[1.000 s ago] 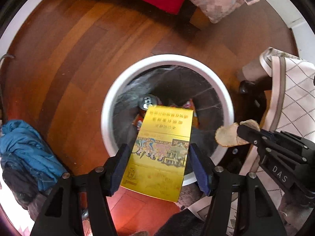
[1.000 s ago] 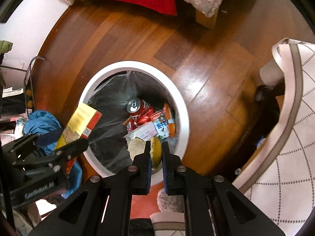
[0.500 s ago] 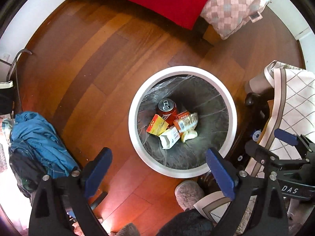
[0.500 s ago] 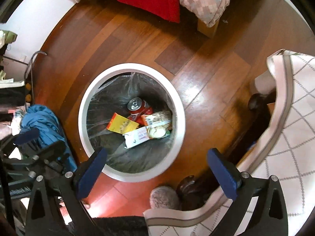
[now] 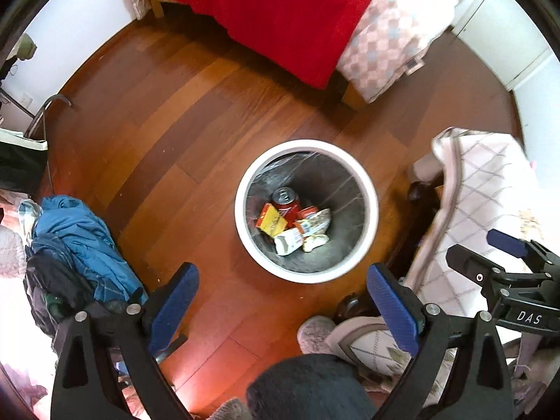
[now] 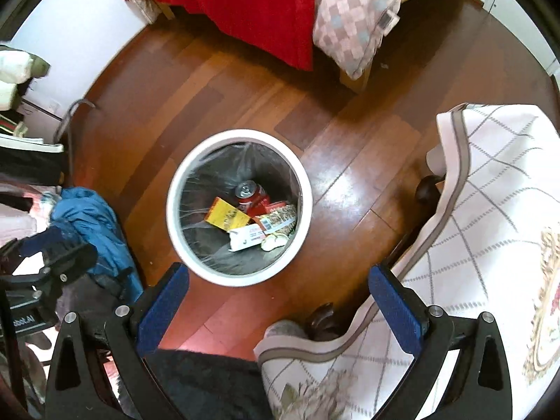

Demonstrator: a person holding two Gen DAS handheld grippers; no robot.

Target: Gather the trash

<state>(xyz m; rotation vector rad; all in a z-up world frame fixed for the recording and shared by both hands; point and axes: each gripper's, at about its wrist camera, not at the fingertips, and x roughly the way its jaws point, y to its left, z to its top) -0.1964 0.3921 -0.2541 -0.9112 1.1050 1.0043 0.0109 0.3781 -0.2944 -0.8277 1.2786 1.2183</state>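
Both your claws, left claw [image 5: 280, 301] and right claw [image 6: 276, 297], hang spread and empty above the white bin [image 5: 371, 189], frame centre, where the yellow box [image 5: 271, 219] and can [image 5: 285, 198] lie.

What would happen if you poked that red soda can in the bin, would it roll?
The red soda can is round and seems to lean on the yellow box, so it would probably roll only a little. It is likely light, though the pictures don't show whether it is empty. The bin liner looks smooth, so it might slide.
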